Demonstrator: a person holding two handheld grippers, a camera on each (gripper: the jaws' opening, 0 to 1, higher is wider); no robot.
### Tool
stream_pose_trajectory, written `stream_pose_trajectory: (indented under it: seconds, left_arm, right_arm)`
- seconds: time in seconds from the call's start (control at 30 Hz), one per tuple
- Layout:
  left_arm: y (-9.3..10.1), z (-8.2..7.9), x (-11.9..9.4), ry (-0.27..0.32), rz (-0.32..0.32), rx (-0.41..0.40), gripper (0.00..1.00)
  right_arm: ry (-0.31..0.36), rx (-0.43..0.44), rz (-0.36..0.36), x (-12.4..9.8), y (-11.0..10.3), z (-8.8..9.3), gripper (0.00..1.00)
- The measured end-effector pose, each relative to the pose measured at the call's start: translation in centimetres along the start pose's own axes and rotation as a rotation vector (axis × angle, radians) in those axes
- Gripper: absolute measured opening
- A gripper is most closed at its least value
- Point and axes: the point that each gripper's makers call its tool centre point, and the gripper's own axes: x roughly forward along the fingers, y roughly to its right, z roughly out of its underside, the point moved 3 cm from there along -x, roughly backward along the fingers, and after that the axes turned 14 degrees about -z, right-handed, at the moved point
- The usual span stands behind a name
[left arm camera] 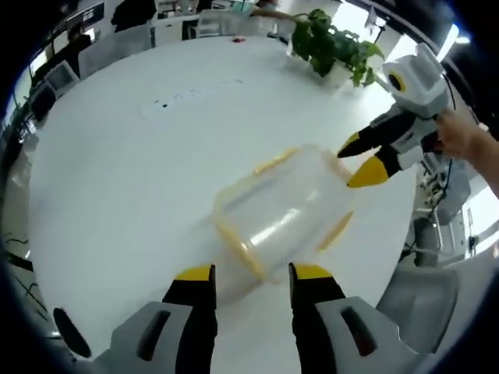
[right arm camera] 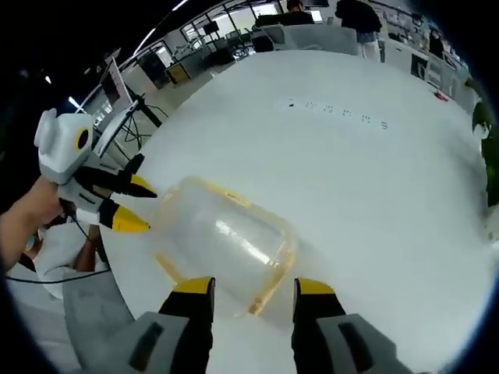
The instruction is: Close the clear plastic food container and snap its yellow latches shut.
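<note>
While both views show the container (left arm camera: pixel 284 214), a plant (left arm camera: pixel 335 45) appears leftward.

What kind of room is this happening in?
Probably an open-plan office or lab. A large white table holds a clear container and a potted plant; behind it stand desks with monitors and people.

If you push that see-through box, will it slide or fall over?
The clear plastic container looks empty, so it is probably light and would likely slide across the smooth white table. It seems to lie on its side, so a nudge might rock or roll it. Its thin-looking walls may flex a little when squeezed.
</note>
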Motion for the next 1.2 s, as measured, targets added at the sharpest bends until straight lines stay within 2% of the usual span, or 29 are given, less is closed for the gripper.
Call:
stream_pose_trajectory:
  seconds: [0.17, 0.23, 0.37, 0.5, 0.73, 0.8, 0.83, 0.97, 1.03, 1.2]
  left_arm:
    - [-0.6, -0.1, -0.6, -0.007, -0.016, 0.123, 0.34]
    - [-1.0, -0.3, -0.9, -0.002, -0.031, 0.187, 0.33]
    - [-0.9, -1.1, -1.4, 0.010, -0.016, 0.187, 0.35]
    - [-0.6, -1.9, -1.8, 0.034, -0.007, 0.248, 0.36]
    - [-0.1, -2.2, -1.5, 0.028, 0.009, 0.352, 0.35]
    - [-0.1, -2.2, -1.5, 0.015, -0.010, 0.378, 0.33]
    - [0.0, -2.3, -1.4, 0.013, -0.010, 0.422, 0.32]
    - [0.3, -3.0, -1.5, 0.033, -0.012, 0.479, 0.33]
    - [0.4, -3.3, -1.3, 0.040, -0.011, 0.478, 0.34]
    - [1.5, -3.6, -0.9, 0.067, 0.019, 0.550, 0.34]
  right_arm:
    - [-0.050, -0.130, 0.010, -0.4, -0.4, -0.7, 0.41]
    - [-0.086, -0.160, 0.000, -0.6, -0.8, -0.8, 0.36]
    - [-0.149, -0.246, 0.022, -0.7, -0.9, -1.4, 0.36]
    - [-0.189, -0.370, 0.037, -0.8, -1.3, -2.2, 0.35]
    - [-0.243, -0.446, 0.005, -0.4, -1.8, -2.2, 0.38]
    - [-0.266, -0.471, -0.006, -0.4, -2.0, -2.1, 0.37]
    - [-0.268, -0.483, -0.020, -0.3, -2.2, -2.2, 0.38]
    - [-0.279, -0.524, -0.066, -0.2, -2.8, -2.4, 0.38]
    - [-0.285, -0.538, -0.076, -0.1, -3.0, -2.5, 0.40]
    - [-0.315, -0.625, -0.113, 0.4, -3.4, -2.7, 0.37]
